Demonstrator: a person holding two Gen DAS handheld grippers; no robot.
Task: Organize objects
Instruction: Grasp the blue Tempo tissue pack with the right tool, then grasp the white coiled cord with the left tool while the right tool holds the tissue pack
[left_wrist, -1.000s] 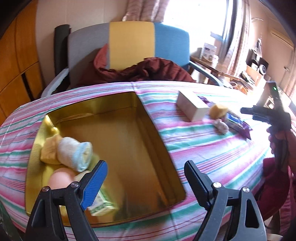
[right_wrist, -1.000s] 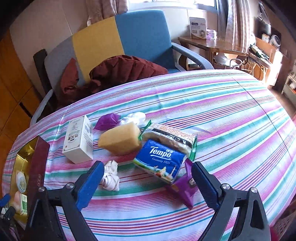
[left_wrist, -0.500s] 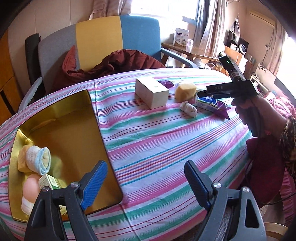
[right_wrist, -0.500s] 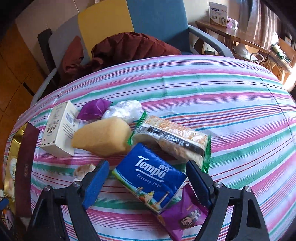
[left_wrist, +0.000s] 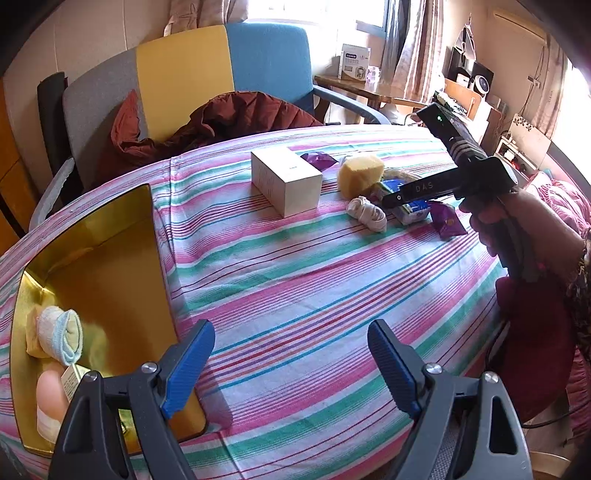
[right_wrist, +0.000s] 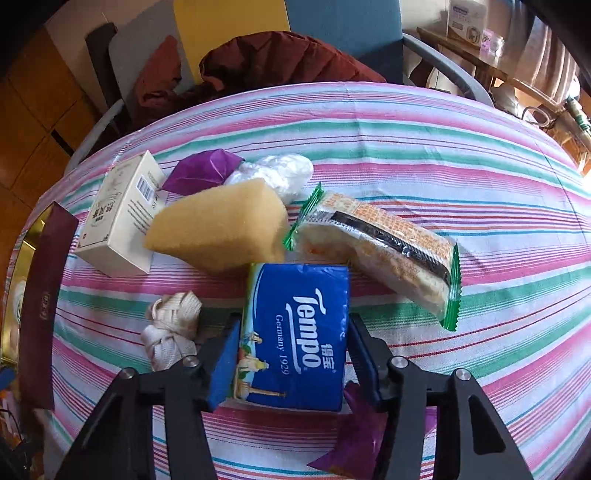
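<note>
Right gripper (right_wrist: 291, 358) jaws closing, pads pressing tissue pack (right_wrist: 295, 332); left gripper (left_wrist: 291, 363) gaping, empty. Risk: soft pack slipping during lift.

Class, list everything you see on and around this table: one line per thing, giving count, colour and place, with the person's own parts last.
Tissue pack: one, blue, between the right gripper's pads.
Sponge: one, yellow, beside the white box.
Box: one, white, mid-table.
Cracker packet: one, green-edged, right of the sponge.
Tray: one, gold, table's left, holding rolled socks.
Tablecloth: one, striped.
Chair: one, grey, yellow, blue, behind table.
Right gripper: jaws just closing on the pack.
Left gripper: open, empty.
</note>
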